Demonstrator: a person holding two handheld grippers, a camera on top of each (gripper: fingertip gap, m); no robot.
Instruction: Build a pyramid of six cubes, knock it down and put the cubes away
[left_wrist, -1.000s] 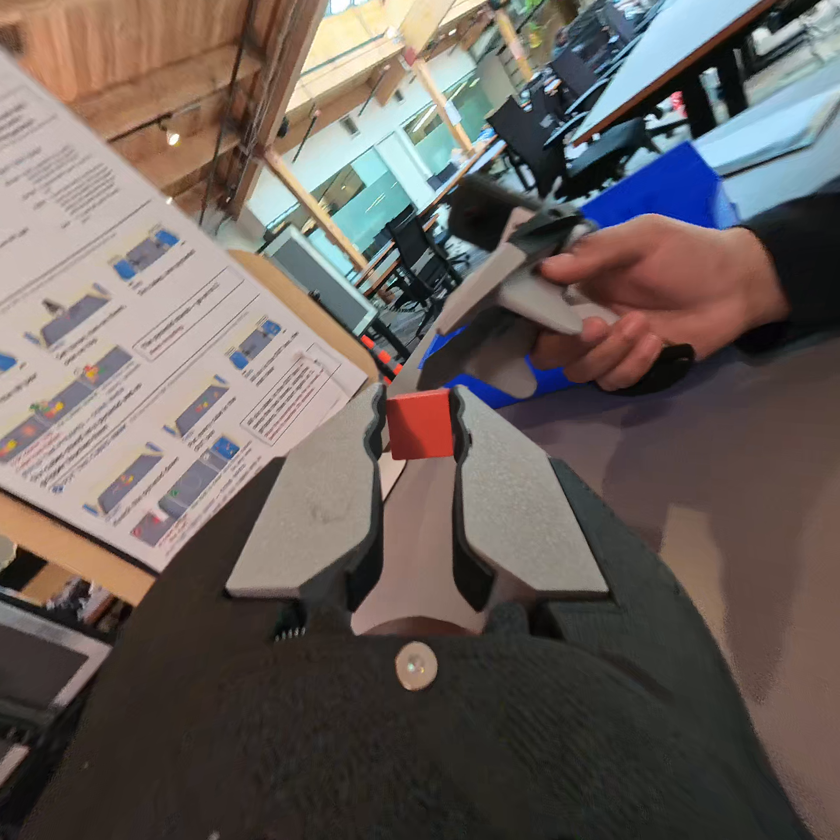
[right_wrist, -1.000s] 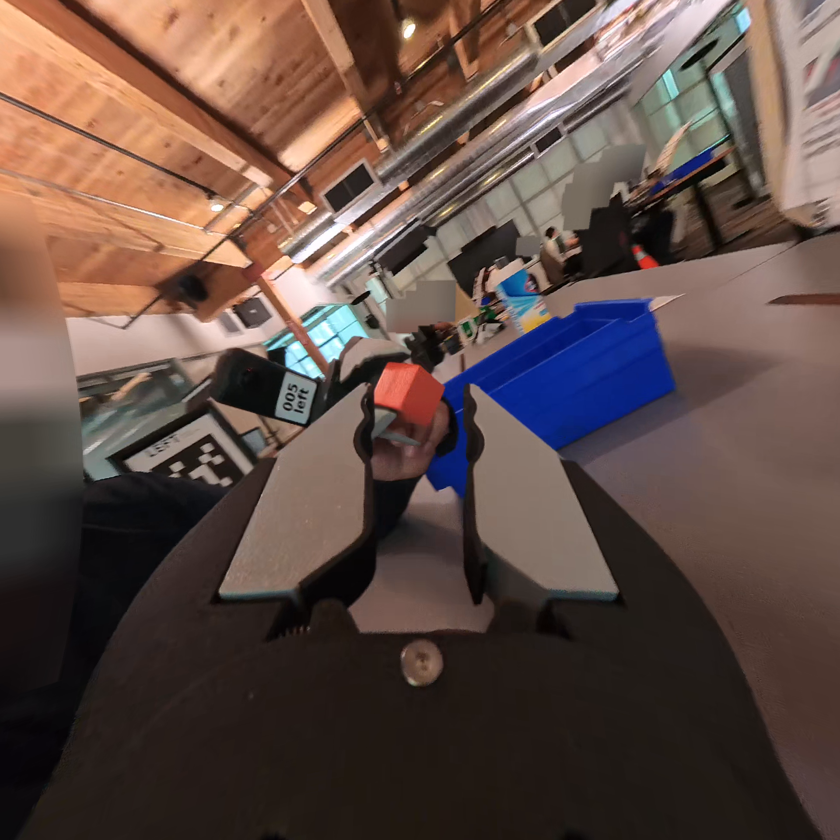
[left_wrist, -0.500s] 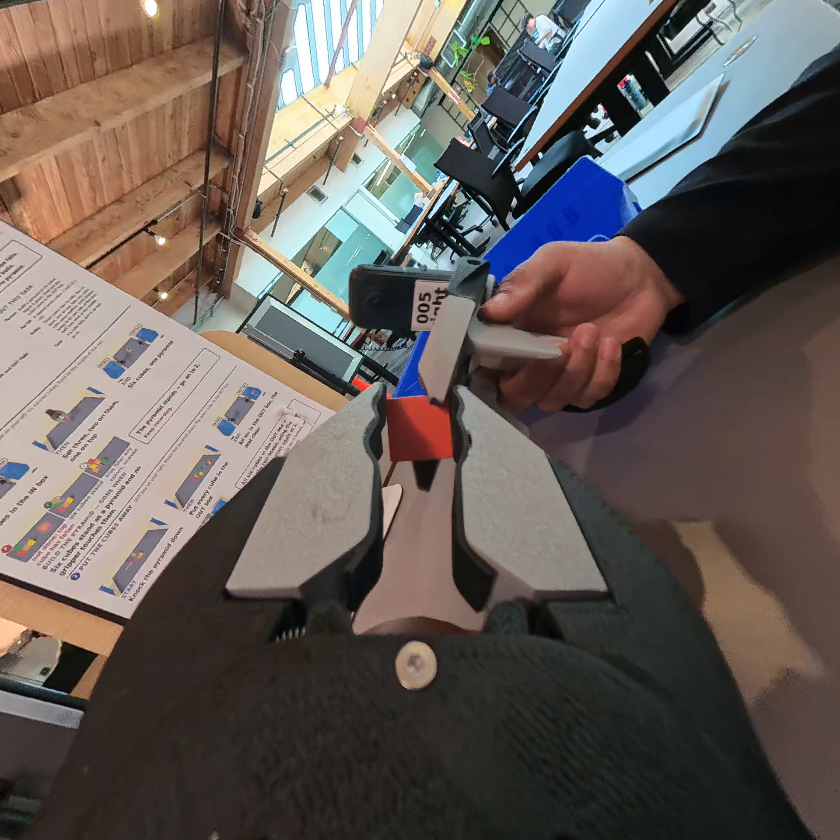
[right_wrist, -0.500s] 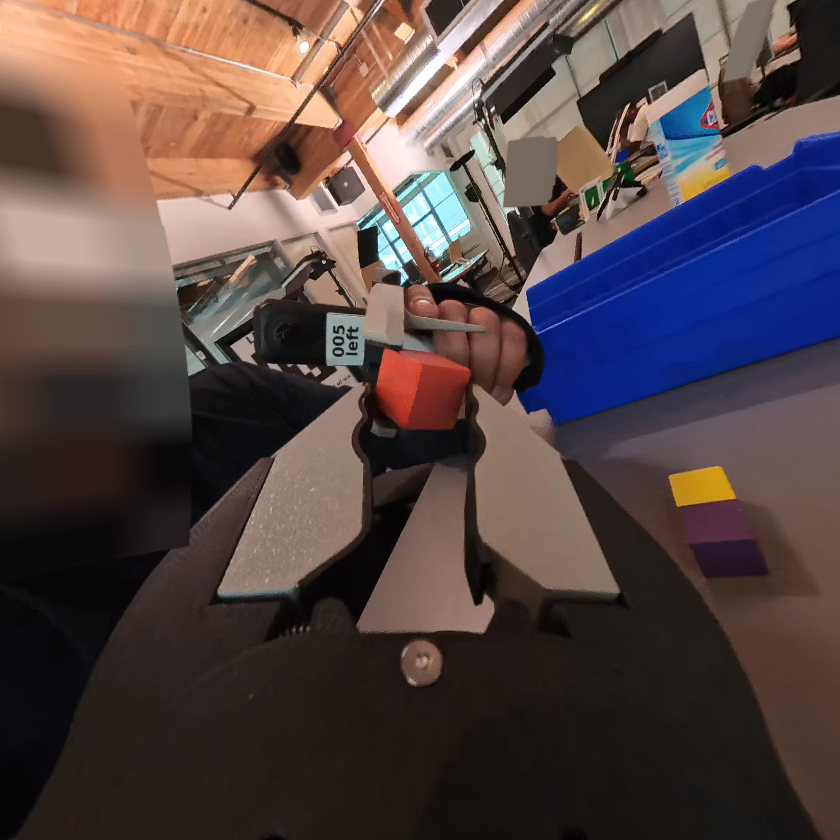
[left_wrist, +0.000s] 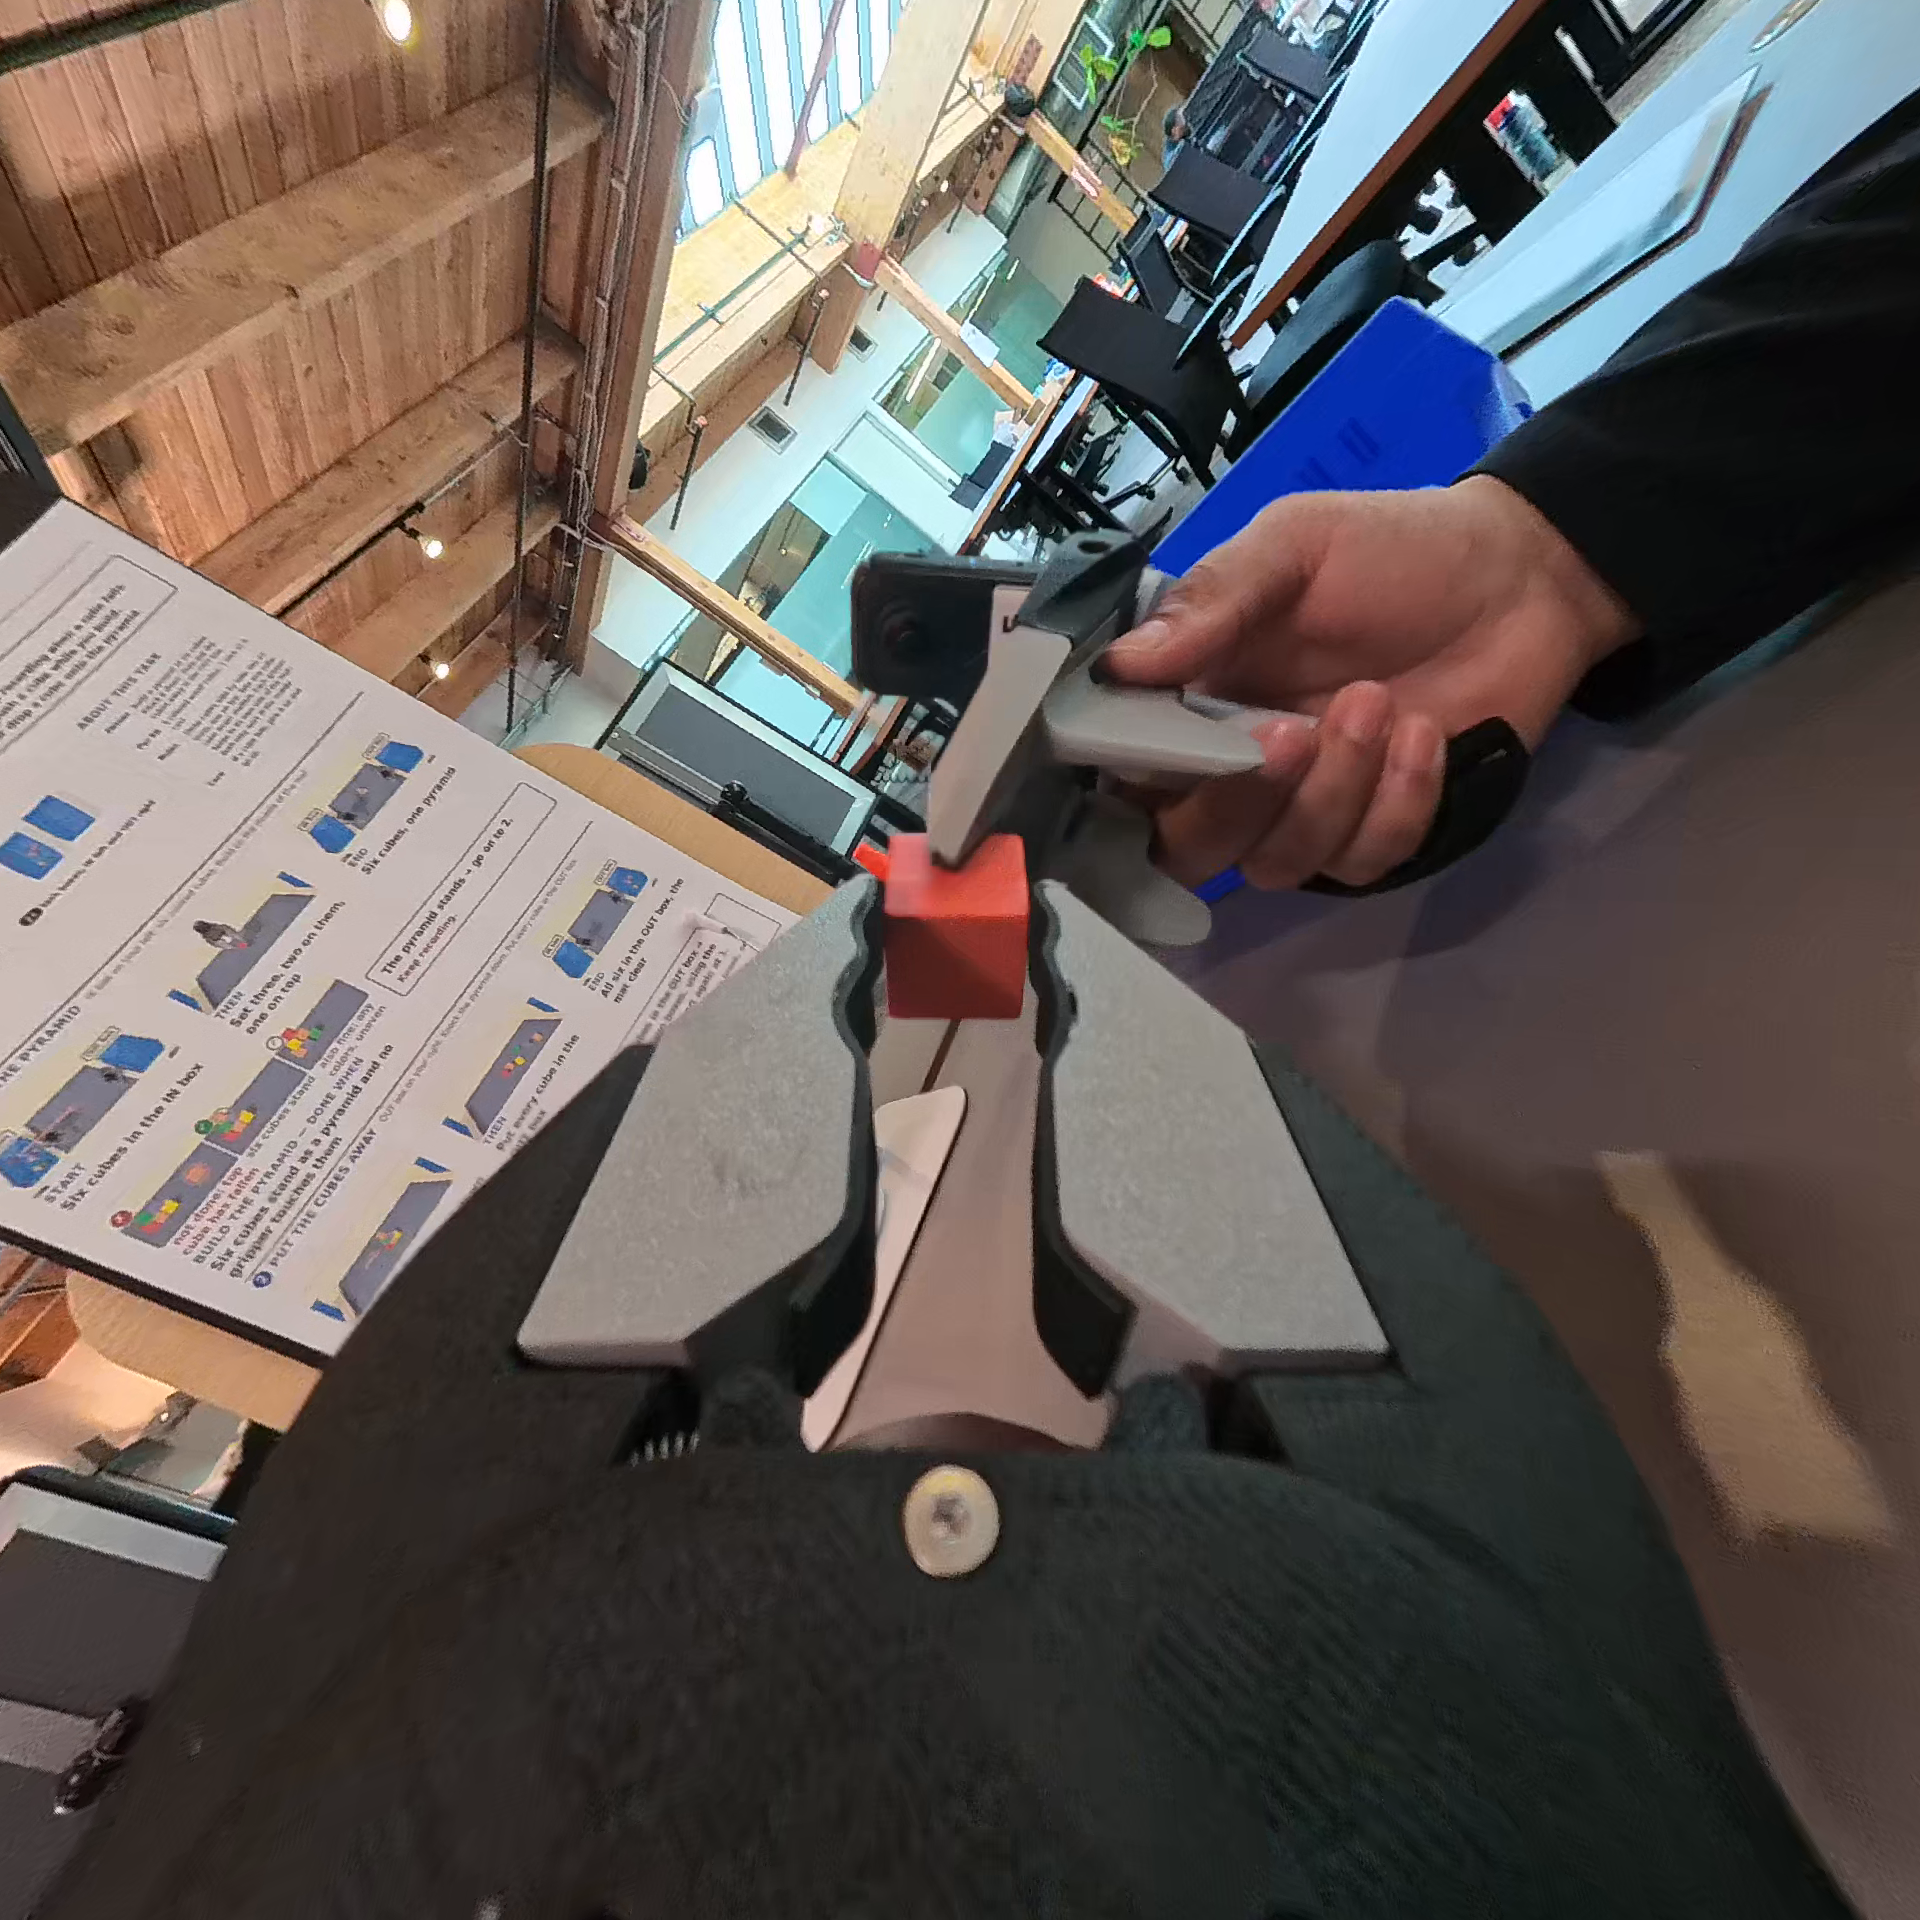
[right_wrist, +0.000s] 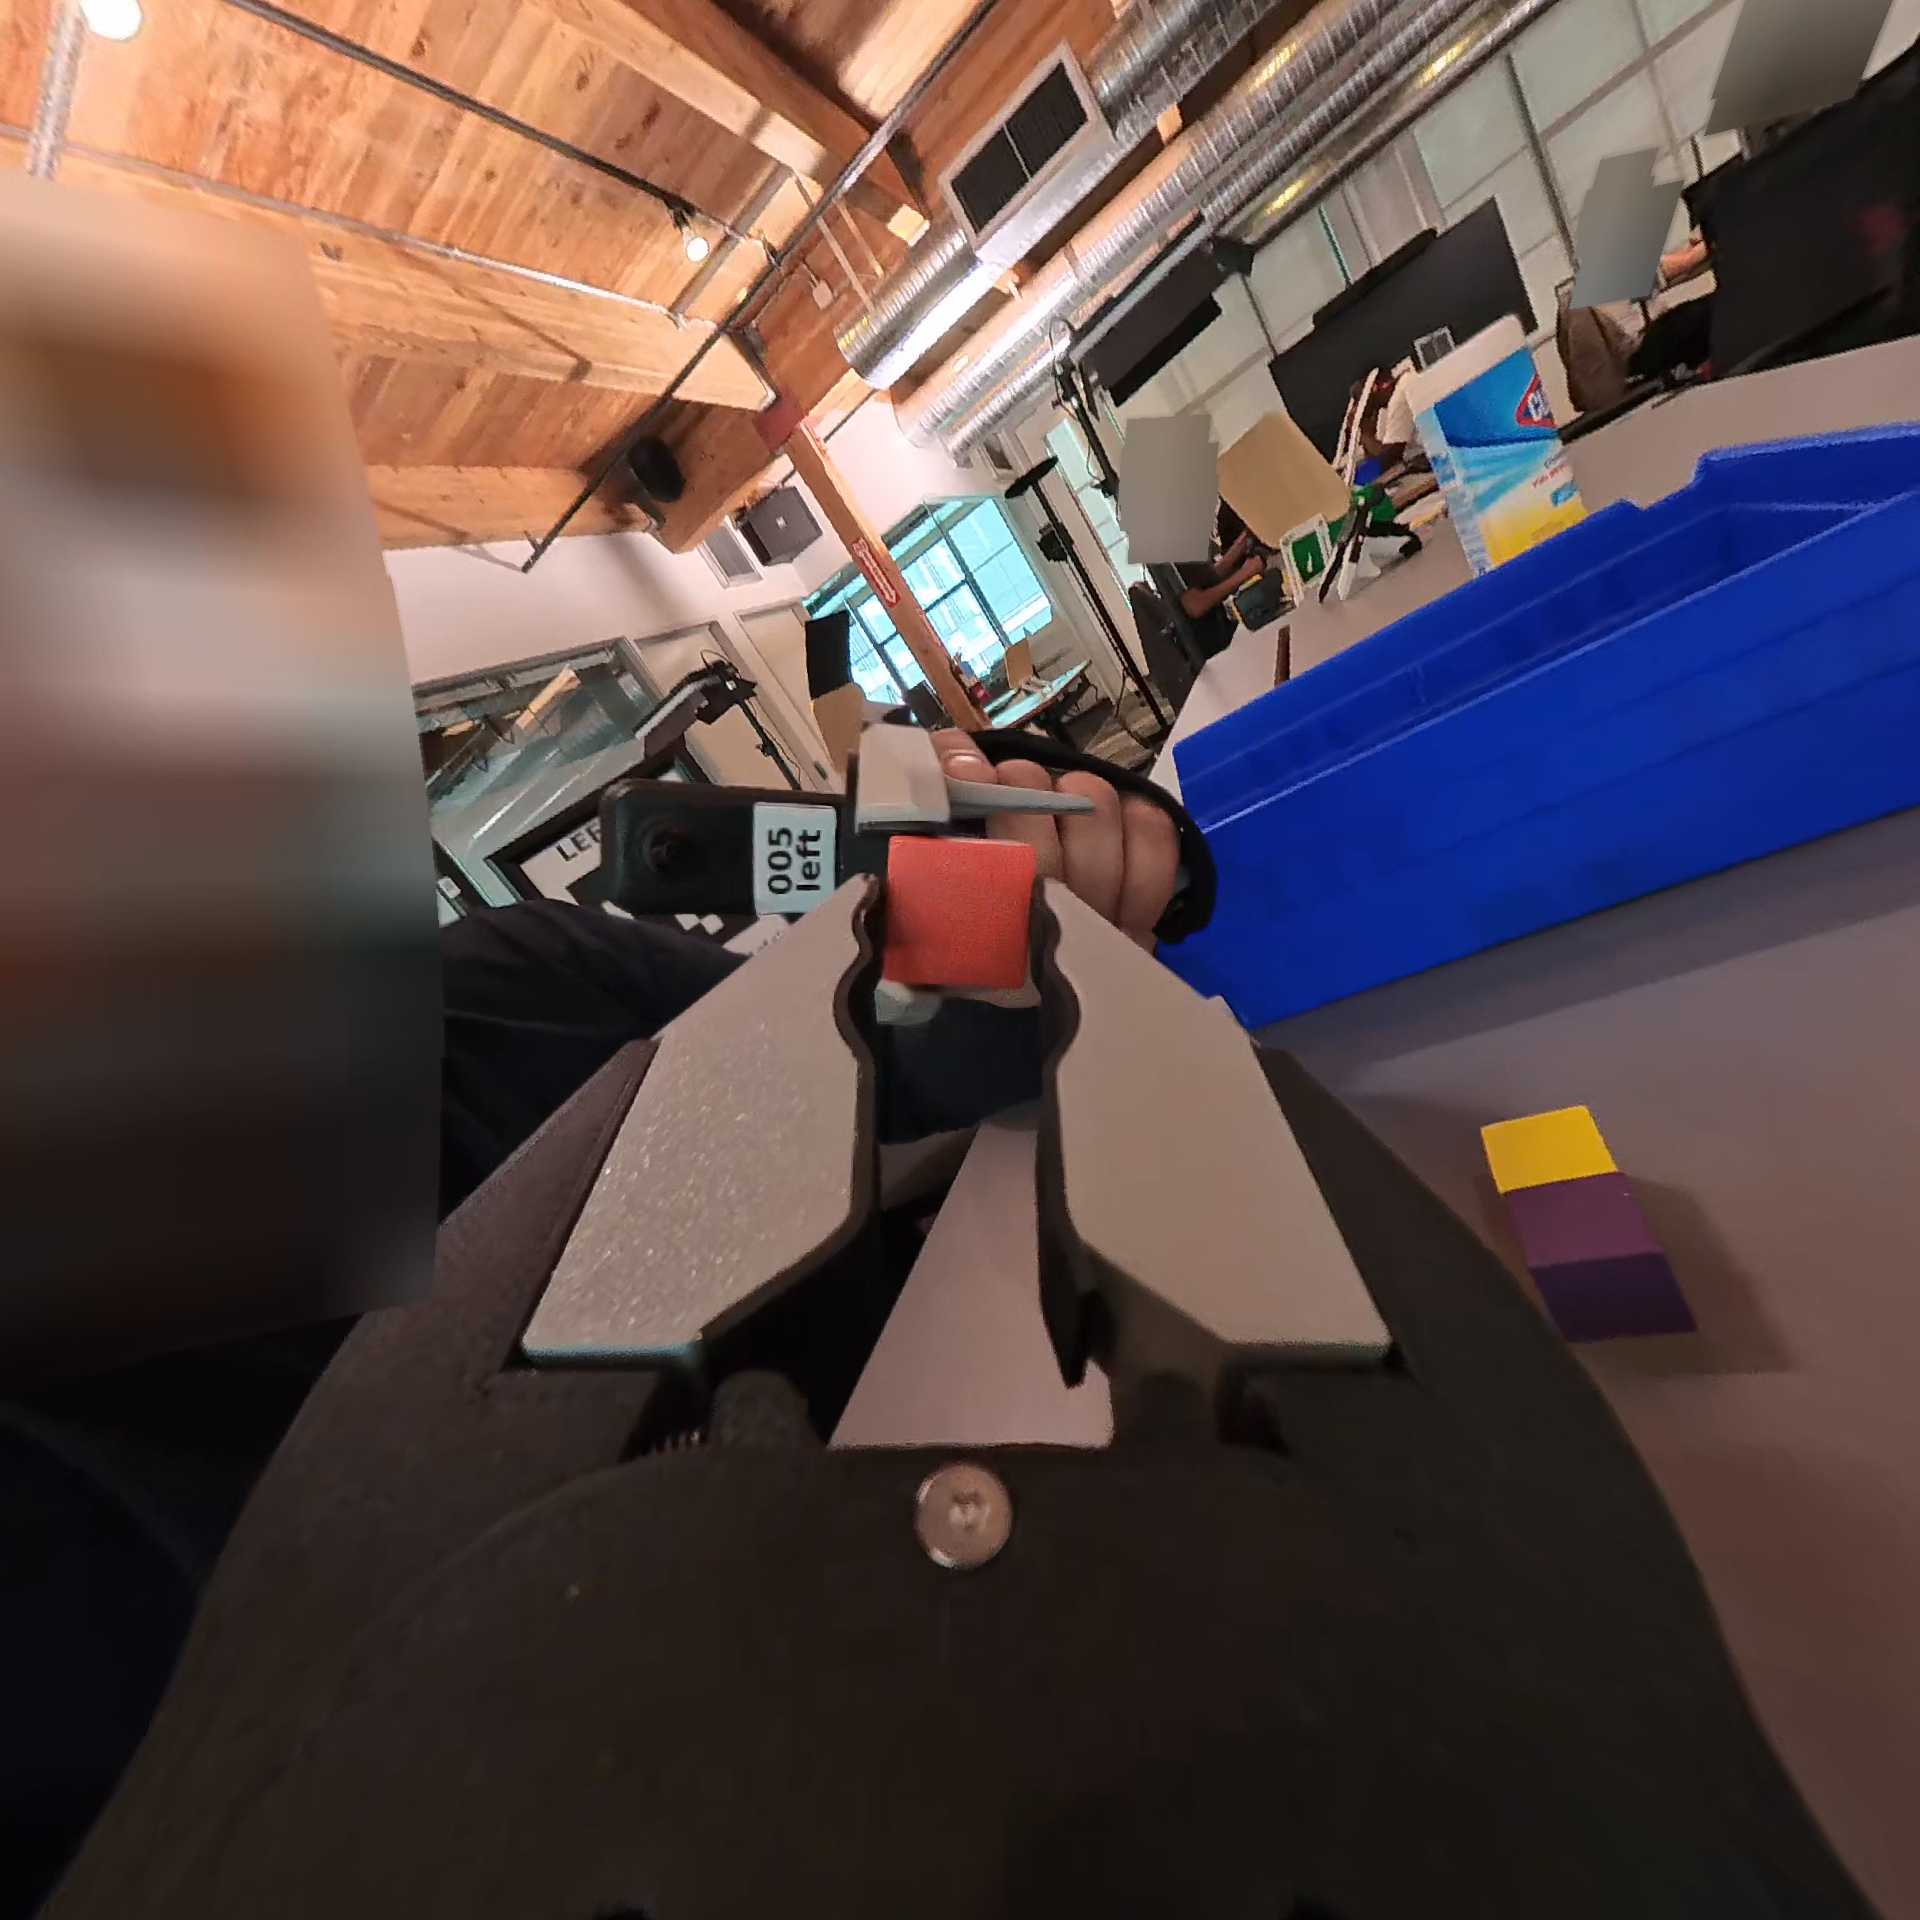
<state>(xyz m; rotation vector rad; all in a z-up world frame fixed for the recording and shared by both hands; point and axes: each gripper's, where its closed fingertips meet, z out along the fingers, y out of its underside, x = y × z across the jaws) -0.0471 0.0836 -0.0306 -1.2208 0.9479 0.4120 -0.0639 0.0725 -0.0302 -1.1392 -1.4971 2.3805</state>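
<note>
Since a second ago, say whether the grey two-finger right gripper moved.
Yes: the right gripper came closer to the blue plastic bin, onto the red cube.

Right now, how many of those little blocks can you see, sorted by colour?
Red cube: 1, held up in the air between the two grippers
Yellow cube: 1, on the grey table
Purple cube: 1, on the table, touching the yellow cube
Total: 3 cubes in view. The task names six; the others are out of sight.

Instr. sheet (left_wrist: 260, 935), wipes pkg (right_wrist: 1496, 468)
</note>
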